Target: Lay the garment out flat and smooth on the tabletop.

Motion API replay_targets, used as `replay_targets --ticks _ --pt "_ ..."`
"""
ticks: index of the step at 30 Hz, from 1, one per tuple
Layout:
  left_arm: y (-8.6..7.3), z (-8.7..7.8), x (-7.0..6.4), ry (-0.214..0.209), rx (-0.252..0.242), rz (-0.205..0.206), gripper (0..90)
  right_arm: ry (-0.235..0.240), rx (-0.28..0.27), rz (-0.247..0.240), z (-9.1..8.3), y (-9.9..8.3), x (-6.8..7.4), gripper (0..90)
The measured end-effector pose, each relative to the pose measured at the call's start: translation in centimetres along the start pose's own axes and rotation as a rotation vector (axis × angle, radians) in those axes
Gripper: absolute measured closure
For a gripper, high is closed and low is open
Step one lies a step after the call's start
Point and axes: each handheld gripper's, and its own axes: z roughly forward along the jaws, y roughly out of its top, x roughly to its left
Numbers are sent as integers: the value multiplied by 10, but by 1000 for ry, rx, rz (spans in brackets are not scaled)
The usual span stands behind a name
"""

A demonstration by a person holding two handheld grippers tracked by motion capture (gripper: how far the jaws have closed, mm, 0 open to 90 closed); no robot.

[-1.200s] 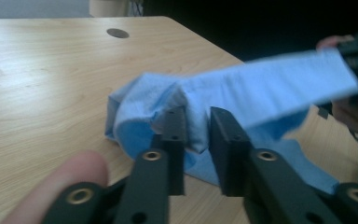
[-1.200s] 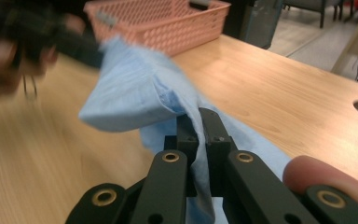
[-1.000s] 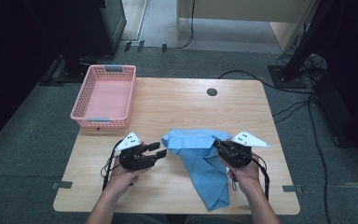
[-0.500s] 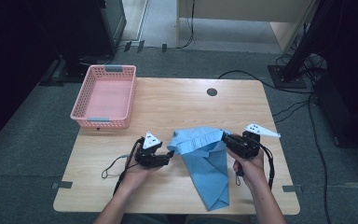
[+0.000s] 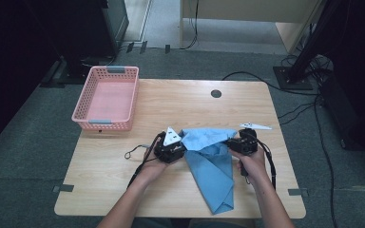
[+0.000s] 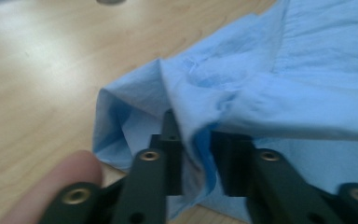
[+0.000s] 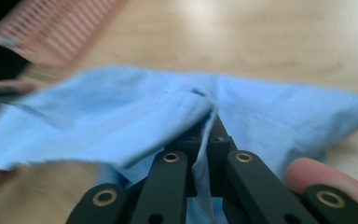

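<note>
1. The blue cloth lies on the near middle of the counter, its far edge strung between the two grippers and a long tail running toward the near edge.
2. The left hand-held gripper is clamped on the cloth's left corner; in the left gripper view the fabric is pinched between its jaws, which stand a little apart around the bunched fold.
3. The right hand-held gripper is closed tight on the right corner; in the right gripper view a thin edge of the cloth runs down between the meeting jaws.
4. What has changed: a second ago the grippers sat farther apart with the top edge stretched flat; now both have drawn inward toward each other, and that edge has gone slack and puckered into folds.
5. My reading is that a fold is under way, the two held corners being brought together or carried over the rest of the cloth.
6. The pink basket sits at the far left of the counter, well apart from the cloth, and appears empty.
</note>
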Motion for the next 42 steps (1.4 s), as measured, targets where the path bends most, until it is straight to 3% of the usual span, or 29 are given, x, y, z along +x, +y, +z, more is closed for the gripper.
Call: replay_targets --ticks 2,5,6,8,11,15,18,26,28,32,34,36,40,42 --pt "-1 0 4 -52 30 -26 851 -60 41 -11 8 -3 -3 891" --pt "0 -4 12 -148 44 -47 871 -20 35 14 6 -2 -8 886" --pt "2 -4 16 -163 47 -57 865 4 23 22 4 1 -9 879" --pt "8 -2 26 -176 49 -103 847 4 7 36 3 8 -12 865" --pt "21 5 42 -147 46 -175 817 19 2 56 6 22 -18 819" --pt "37 13 56 -82 43 -210 670 88 -43 188 12 41 -34 691" --pt "47 18 65 -41 34 -246 567 96 -66 247 15 51 -45 653" --pt "60 26 88 113 -4 -360 412 41 -131 258 18 65 -62 479" --pt "63 27 92 141 -1 -361 393 39 -139 274 18 67 -67 446" --pt "71 31 99 161 16 -362 370 38 -176 295 18 71 -73 440" --pt "74 32 104 152 28 -376 370 55 -119 322 18 78 -78 439" --pt "77 33 111 147 43 -401 365 65 -108 346 15 83 -82 437" --pt "78 31 125 119 32 -473 348 -3 -157 351 6 90 -89 434" --pt "78 29 132 50 8 -534 341 -47 -184 354 0 92 -92 434"
